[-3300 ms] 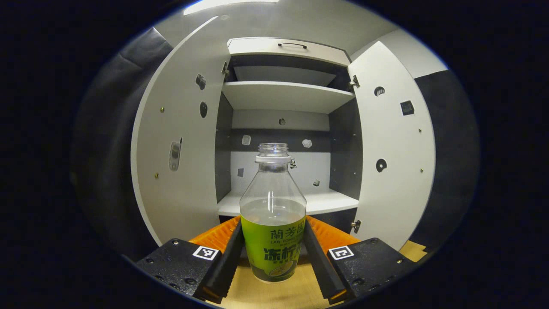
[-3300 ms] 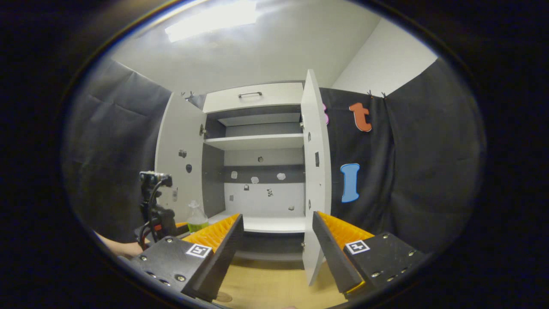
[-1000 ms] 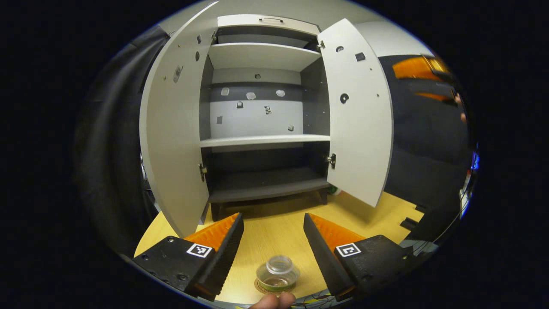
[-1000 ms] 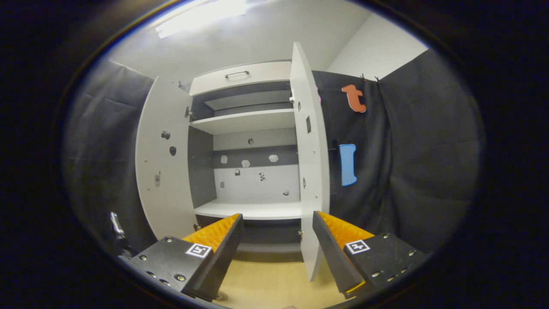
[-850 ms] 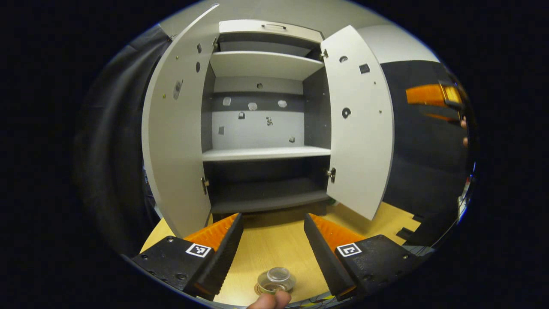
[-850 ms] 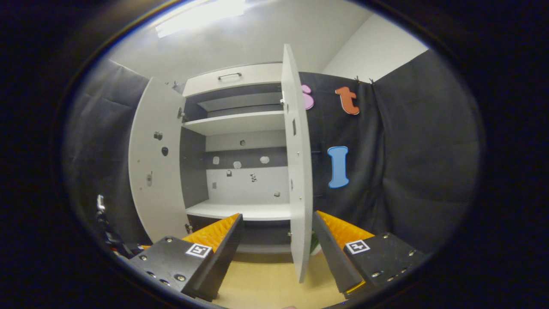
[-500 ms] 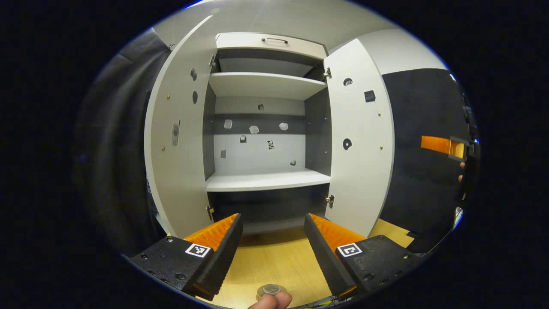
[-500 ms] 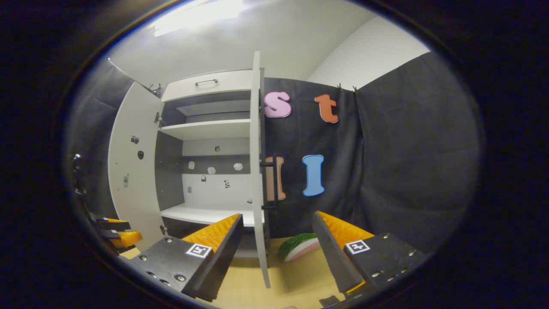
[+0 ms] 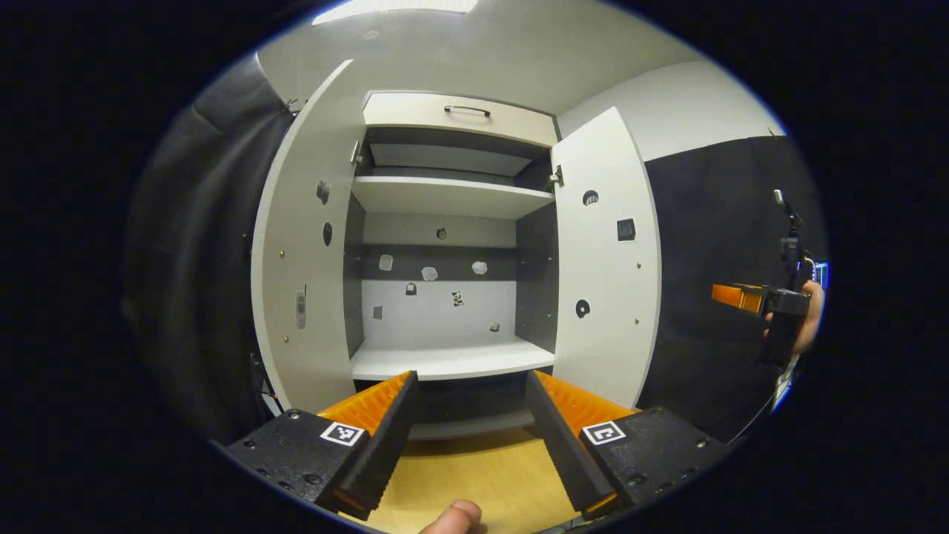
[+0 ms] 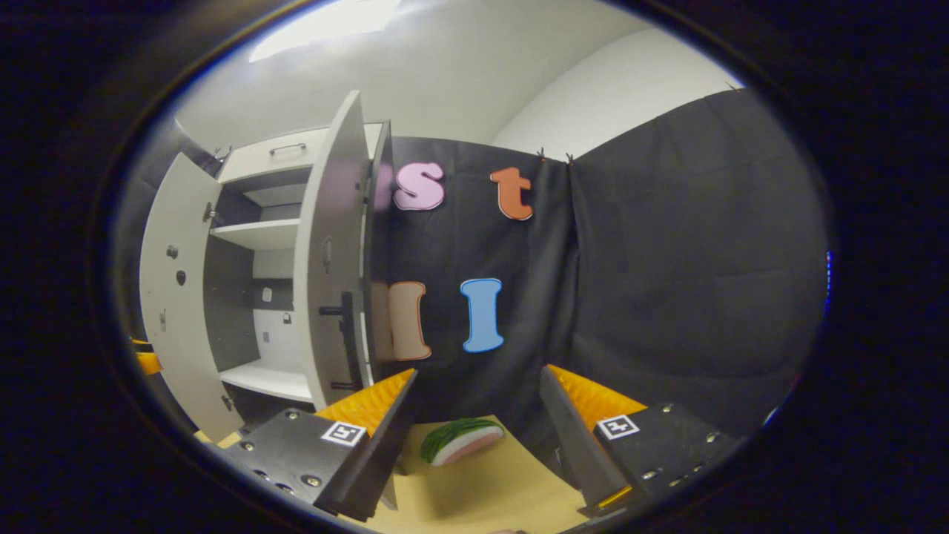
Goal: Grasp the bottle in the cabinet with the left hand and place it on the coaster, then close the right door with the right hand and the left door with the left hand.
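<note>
A: Where is the left claw (image 9: 471, 415)?
B: In the left gripper view it faces the cabinet (image 9: 445, 215) head on, its jaws spread apart with nothing between them, above the wooden table (image 9: 482, 475). A fingertip (image 9: 456, 517) pokes in at the bottom edge.

A: And the doors?
B: Both stand open: the left door (image 9: 308, 252) swung wide, the right door (image 9: 604, 259) angled outward. The shelves inside look bare.

A: The right claw (image 10: 478, 411)?
B: Its jaws are also apart and empty. In the right gripper view it sits beside the right door's outer face, near the dark handle (image 10: 342, 337). A watermelon slice (image 10: 460, 440) lies on the table ahead of it.

A: The bottle and coaster?
B: I cannot tell where they are.
</note>
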The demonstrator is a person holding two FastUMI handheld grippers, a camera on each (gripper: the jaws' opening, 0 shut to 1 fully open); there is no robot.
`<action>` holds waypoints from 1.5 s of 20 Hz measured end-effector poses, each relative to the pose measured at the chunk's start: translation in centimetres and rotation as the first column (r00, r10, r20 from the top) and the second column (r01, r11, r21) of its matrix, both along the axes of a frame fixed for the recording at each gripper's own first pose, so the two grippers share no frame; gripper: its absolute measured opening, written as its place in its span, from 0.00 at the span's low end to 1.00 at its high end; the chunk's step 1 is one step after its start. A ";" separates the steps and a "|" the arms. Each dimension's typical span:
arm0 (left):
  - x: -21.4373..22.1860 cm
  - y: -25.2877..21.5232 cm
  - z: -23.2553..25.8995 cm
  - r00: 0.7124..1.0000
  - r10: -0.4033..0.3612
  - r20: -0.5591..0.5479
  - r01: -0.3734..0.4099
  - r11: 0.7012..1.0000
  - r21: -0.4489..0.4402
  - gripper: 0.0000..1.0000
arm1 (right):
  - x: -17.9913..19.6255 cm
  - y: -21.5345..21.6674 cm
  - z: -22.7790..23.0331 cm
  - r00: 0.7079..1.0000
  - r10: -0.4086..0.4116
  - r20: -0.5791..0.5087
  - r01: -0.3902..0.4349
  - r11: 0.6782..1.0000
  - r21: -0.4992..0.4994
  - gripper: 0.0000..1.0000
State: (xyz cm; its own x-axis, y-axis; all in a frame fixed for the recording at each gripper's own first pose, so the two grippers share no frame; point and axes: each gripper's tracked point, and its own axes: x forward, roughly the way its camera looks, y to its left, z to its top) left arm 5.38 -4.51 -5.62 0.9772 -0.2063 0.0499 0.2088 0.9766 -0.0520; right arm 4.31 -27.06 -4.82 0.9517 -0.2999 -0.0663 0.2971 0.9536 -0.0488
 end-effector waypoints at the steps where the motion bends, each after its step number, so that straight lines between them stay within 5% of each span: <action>1: -0.1 0.5 0.3 1.000 0.016 0.008 -0.016 1.000 0.005 0.92 | 0.7 -0.8 0.1 1.000 -0.015 -0.003 0.015 1.000 -0.004 0.98; 6: -1.0 3.2 1.1 0.997 0.069 0.034 -0.070 0.997 0.026 0.99 | 5.7 -0.3 -0.6 1.000 0.003 -0.031 0.000 0.994 0.107 0.97; 14: -4.7 10.2 -3.0 0.976 0.213 -0.050 -0.209 0.975 0.080 0.99 | 12.4 6.7 0.0 0.987 0.156 -0.039 -0.156 0.988 0.013 0.98; 17: -6.7 12.4 -3.0 0.968 0.242 -0.064 -0.239 0.970 0.044 0.98 | 12.6 7.4 0.1 0.989 0.141 -0.046 -0.143 0.989 -0.047 0.84; 20: -7.9 14.1 -3.1 0.962 0.264 -0.070 -0.264 0.965 0.010 0.98 | 12.6 9.0 -0.7 0.986 0.160 -0.054 -0.159 0.987 0.016 0.88; 30: -7.8 16.7 -3.4 0.943 0.319 -0.093 -0.317 0.948 0.028 0.98 | 13.9 17.6 -1.0 0.954 0.297 -0.041 -0.297 0.955 0.004 0.88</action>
State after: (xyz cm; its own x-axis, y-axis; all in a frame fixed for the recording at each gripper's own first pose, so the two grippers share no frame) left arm -2.43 12.17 -9.05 0.9922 0.1159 -0.0468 -0.1179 0.9921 -0.0436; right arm 18.18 -9.46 -5.84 0.9943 -0.0043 -0.1065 -0.0017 0.9984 -0.0568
